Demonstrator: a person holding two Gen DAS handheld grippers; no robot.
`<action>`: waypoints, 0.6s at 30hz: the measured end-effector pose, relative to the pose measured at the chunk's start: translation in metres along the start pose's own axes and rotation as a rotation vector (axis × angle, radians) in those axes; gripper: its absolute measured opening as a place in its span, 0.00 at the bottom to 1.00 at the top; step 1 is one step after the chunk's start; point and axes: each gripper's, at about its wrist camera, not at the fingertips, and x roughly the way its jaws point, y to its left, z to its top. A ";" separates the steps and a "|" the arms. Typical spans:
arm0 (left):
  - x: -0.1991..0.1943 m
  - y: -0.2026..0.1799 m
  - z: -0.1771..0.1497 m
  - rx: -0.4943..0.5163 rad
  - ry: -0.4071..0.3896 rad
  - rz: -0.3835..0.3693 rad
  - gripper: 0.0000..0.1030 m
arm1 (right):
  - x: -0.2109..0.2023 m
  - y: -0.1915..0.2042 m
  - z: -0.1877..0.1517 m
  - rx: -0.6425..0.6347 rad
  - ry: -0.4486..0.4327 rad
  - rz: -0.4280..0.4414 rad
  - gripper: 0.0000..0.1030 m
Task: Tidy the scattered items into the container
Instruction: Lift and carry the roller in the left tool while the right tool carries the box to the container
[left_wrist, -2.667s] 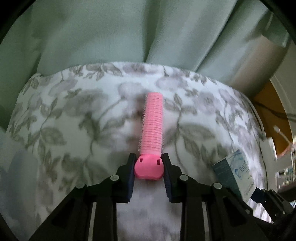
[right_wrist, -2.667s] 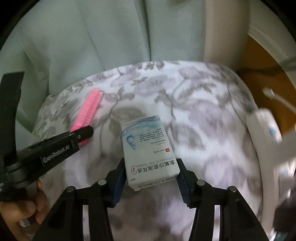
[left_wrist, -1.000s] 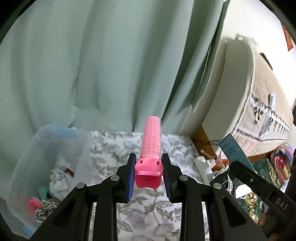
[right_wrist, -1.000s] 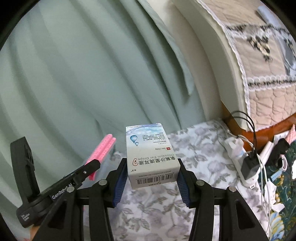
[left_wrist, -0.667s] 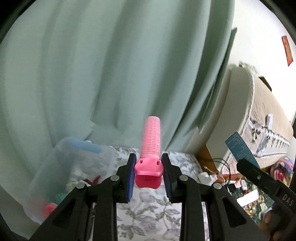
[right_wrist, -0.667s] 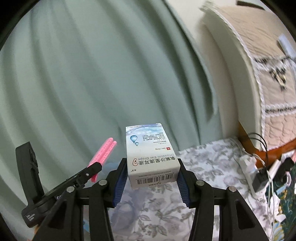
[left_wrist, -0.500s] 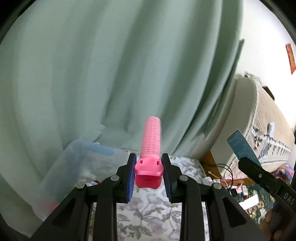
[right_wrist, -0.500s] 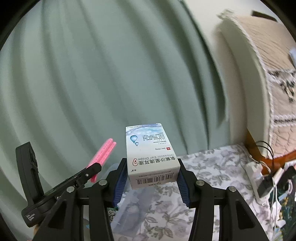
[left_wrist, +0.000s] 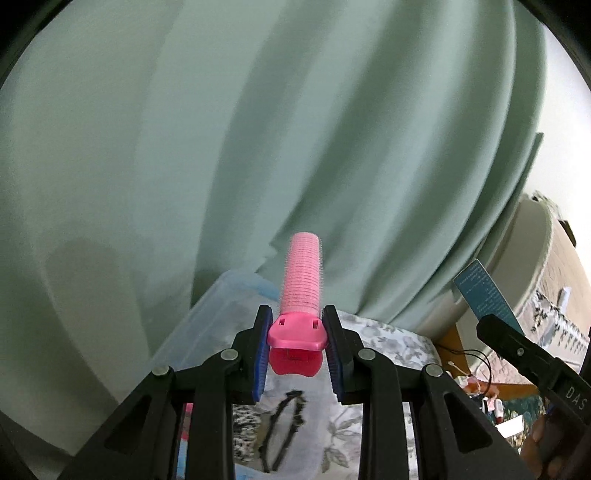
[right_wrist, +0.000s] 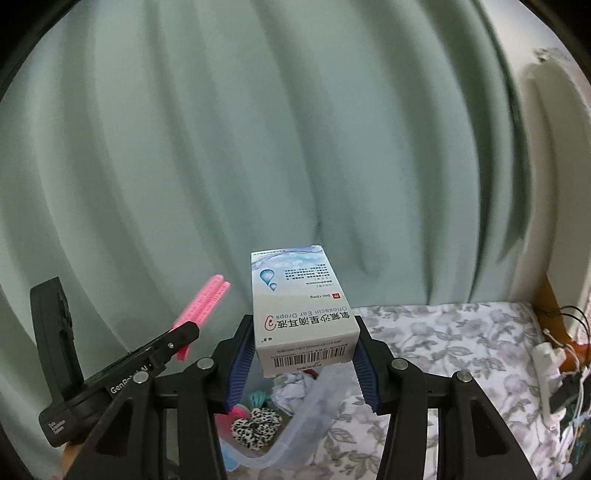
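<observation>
In the left wrist view, the left claw (left_wrist: 297, 345) pinches a pink hair roller (left_wrist: 301, 284) by its clip end, the roller pointing up and away against a green curtain (left_wrist: 221, 147). A clear plastic container (left_wrist: 218, 314) lies just below and behind it, on a floral cloth (left_wrist: 388, 336)

In the right wrist view, the right claw (right_wrist: 304, 354) grips a white medicine box (right_wrist: 303, 314) by its sides, above the container (right_wrist: 314, 413), which holds a spotted scrunchie (right_wrist: 255, 422). The left claw (right_wrist: 181, 336) with the roller (right_wrist: 205, 308) shows at left
</observation>
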 end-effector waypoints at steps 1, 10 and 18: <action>0.001 0.006 0.000 -0.010 0.002 0.005 0.28 | 0.005 0.004 -0.001 -0.009 0.009 0.002 0.51; 0.012 0.042 -0.007 -0.070 0.033 0.036 0.28 | 0.043 0.031 -0.015 -0.065 0.085 0.020 0.51; 0.033 0.052 -0.011 -0.088 0.071 0.043 0.28 | 0.077 0.038 -0.024 -0.083 0.148 0.022 0.51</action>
